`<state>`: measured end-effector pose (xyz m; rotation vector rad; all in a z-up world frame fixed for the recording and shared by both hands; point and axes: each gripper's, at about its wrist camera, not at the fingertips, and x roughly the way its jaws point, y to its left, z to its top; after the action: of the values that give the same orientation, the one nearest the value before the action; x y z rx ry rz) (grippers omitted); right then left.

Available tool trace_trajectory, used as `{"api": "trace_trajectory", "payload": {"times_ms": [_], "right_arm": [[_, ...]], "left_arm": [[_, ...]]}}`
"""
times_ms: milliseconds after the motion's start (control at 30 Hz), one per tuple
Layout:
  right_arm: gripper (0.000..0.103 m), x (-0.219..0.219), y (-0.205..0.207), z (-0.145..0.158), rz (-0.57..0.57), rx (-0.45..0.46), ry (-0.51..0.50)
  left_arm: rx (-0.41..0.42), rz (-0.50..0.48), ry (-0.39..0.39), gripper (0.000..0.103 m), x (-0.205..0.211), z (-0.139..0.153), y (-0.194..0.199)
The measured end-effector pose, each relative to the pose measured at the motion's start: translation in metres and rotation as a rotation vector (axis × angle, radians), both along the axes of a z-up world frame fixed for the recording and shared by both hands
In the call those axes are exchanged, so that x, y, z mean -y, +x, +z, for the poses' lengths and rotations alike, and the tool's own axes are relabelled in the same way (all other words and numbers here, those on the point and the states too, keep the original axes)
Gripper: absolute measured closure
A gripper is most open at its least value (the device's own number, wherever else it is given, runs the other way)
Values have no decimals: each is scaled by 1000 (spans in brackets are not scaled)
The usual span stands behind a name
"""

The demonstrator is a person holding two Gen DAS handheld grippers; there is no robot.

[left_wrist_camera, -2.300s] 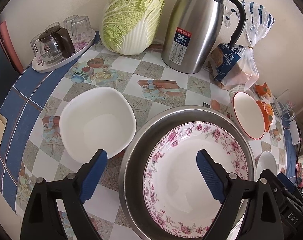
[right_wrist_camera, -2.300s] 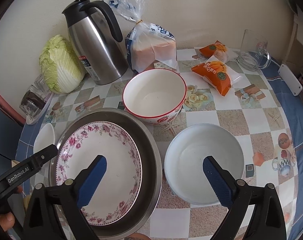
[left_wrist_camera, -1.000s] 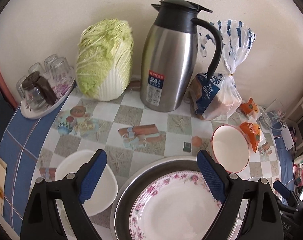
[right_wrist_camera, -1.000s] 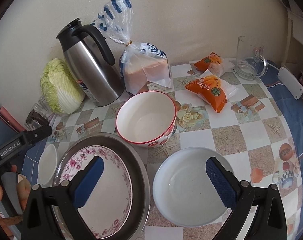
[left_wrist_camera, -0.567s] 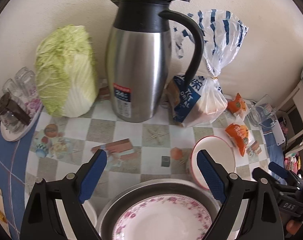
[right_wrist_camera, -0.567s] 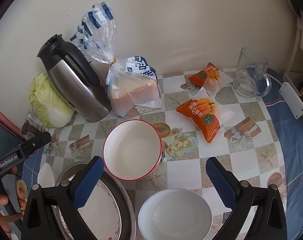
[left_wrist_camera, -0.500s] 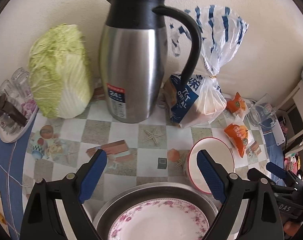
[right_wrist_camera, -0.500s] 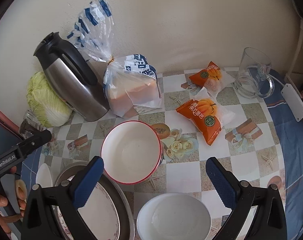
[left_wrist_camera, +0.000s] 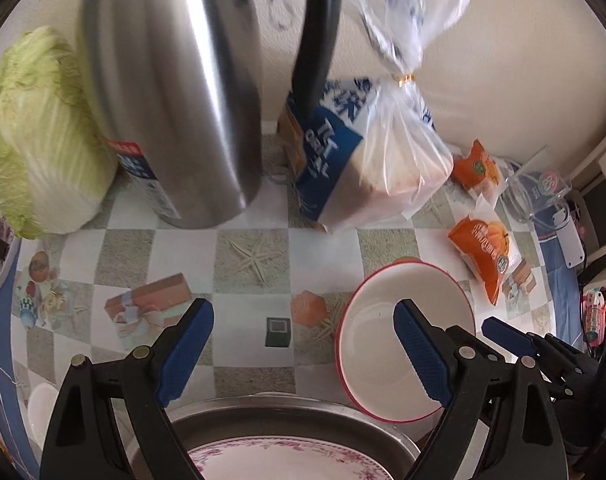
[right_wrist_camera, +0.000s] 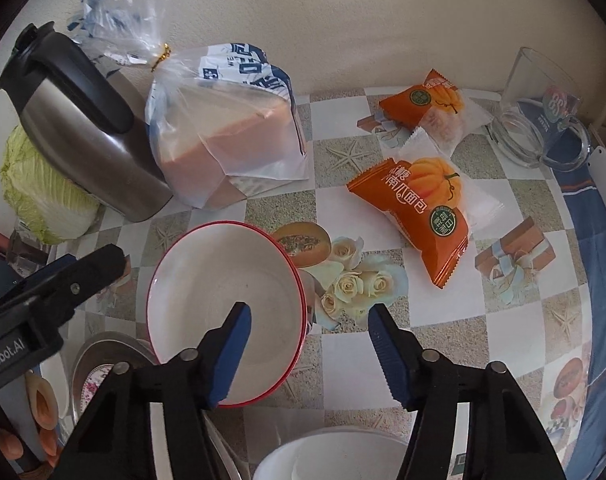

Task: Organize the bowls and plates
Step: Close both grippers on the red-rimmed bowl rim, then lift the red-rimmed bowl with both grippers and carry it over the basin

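A white bowl with a red rim (right_wrist_camera: 223,280) stands on the checked tablecloth in front of the bread bag. My right gripper (right_wrist_camera: 309,320) straddles its right rim, one finger over the inside and the other outside. The jaws are closing, and the pads stand clear of the rim. My left gripper (left_wrist_camera: 303,332) is open and holds nothing, its right finger over the same bowl (left_wrist_camera: 403,344). Nearer to me is a steel basin (left_wrist_camera: 287,412) with a floral plate (left_wrist_camera: 283,460) in it. A plain white bowl (right_wrist_camera: 335,456) shows at the bottom of the right wrist view.
A steel thermos (left_wrist_camera: 171,92), a cabbage (left_wrist_camera: 35,140) and a bagged loaf (left_wrist_camera: 367,152) line the wall. Two orange snack packs (right_wrist_camera: 415,196) and a glass mug (right_wrist_camera: 539,120) lie to the right. Another small white bowl (left_wrist_camera: 43,404) sits at far left.
Both grippers have moved forward and down toward the red-rimmed bowl. The right jaws have narrowed from wide open. The basin and white bowl have slid to the bottom edges of the views.
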<state>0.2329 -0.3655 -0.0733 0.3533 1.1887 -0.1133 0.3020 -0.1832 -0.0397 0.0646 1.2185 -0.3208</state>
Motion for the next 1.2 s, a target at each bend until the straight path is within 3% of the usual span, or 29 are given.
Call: {"api": "trace_trajectory", "payload": {"times_ms": [167,267,300,433,667,767,967,1200], "right_arm": [[58,0,3,-11,6,-21,17],[71,0,5,-17,5,-33,28],[76,-1,6,-19,7,-37,30],[88,-2,6,-25,15,-36,51],[92,-10,10,-27,30,-37,39],[92,-13,12,-32,23,-35,41],[92,-9,9,-33,1,-23,35],[92,3,-3,4,-13,39,21]], "left_arm": [[-37,3,28,11,8,-21,1],[-62,8,8,12,10,-30,1],[-73,7,-6,16,10,-33,1],[-103,-5,-2,50,16,-43,-1],[-128,-35,-29,85,27,-55,-7],[-92,-50,-10,86,33,-54,-12],[-70,-65,-49,86,36,-40,-20],[-4,-69,-52,86,41,3,-35]]}}
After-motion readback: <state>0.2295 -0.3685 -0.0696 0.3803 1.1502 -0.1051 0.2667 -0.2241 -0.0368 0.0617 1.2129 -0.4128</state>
